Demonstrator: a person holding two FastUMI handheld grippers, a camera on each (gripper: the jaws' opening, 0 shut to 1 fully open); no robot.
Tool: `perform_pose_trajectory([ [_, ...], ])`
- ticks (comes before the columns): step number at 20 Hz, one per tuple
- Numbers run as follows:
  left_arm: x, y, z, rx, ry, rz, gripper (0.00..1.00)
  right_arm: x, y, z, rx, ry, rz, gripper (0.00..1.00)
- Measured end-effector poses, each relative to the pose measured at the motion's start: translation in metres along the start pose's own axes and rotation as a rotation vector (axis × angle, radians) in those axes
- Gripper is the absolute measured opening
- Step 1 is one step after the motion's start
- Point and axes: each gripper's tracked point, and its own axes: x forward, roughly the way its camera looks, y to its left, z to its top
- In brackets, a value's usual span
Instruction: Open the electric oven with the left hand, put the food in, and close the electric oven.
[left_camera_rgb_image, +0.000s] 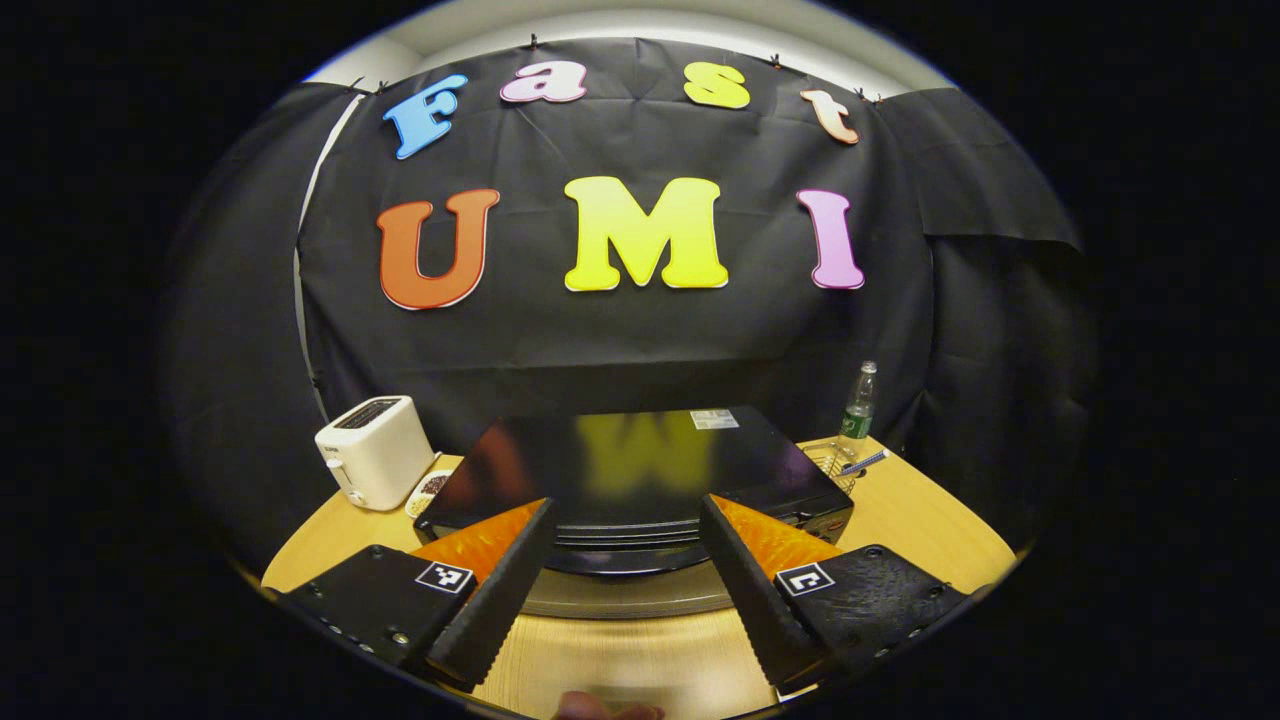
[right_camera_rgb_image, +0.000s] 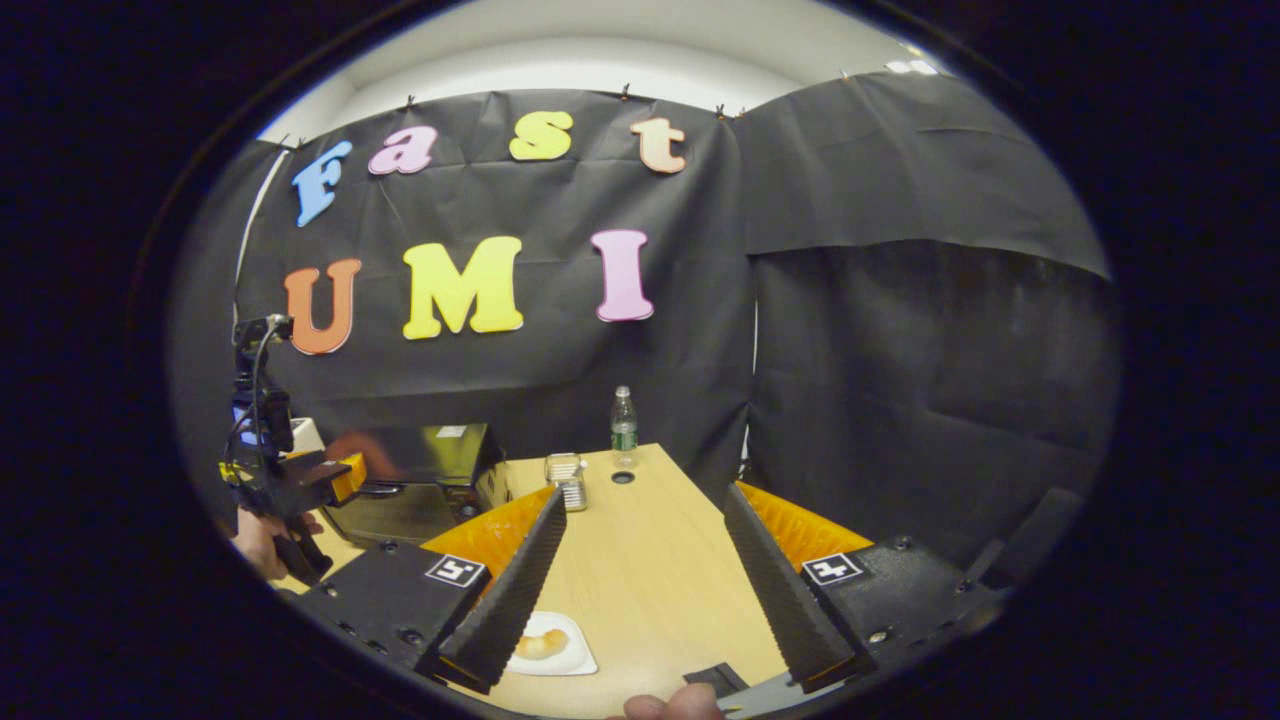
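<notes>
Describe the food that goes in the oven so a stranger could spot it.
Start at the wooden table and look at its near edge. A small white plate lies there, carrying a golden pastry; it sits apart from the bottle and wire basket.

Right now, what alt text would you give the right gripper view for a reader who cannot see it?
The right gripper hangs open above a wooden table, over a white plate holding a pastry. At far left, the left gripper reaches toward the black oven; a bottle stands behind.
</notes>
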Motion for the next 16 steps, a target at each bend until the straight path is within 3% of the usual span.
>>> perform_pose_trajectory([
  [1, 0.008, 0.001, -0.004, -0.001, 0.013, 0.003, 0.94, 0.003, -0.003, -0.001, -0.006, 0.006, -0.008, 0.99],
  [2, 0.014, 0.002, -0.009, 0.0, 0.027, 0.007, 0.84, 0.006, -0.004, -0.002, -0.01, 0.011, -0.012, 0.99],
  [3, 0.018, 0.003, -0.014, 0.0, 0.041, 0.011, 0.84, 0.008, -0.004, -0.002, -0.013, 0.015, -0.014, 0.99],
  [4, 0.022, 0.004, -0.018, 0.001, 0.055, 0.012, 0.95, 0.01, -0.003, -0.002, -0.015, 0.02, -0.015, 0.99],
  [5, 0.024, 0.005, -0.025, 0.007, 0.075, 0.019, 0.84, 0.012, -0.002, -0.003, -0.018, 0.025, -0.014, 0.99],
  [6, 0.025, 0.005, -0.026, 0.004, 0.072, 0.02, 0.84, 0.014, -0.001, -0.004, -0.019, 0.03, -0.011, 0.99],
  [7, 0.024, 0.006, -0.029, 0.005, 0.08, 0.024, 0.98, 0.014, 0.001, -0.005, -0.02, 0.032, -0.007, 0.99],
  [16, -0.008, 0.004, -0.042, -0.011, 0.108, 0.018, 0.98, 0.012, 0.014, -0.009, -0.003, 0.044, 0.022, 1.0],
])
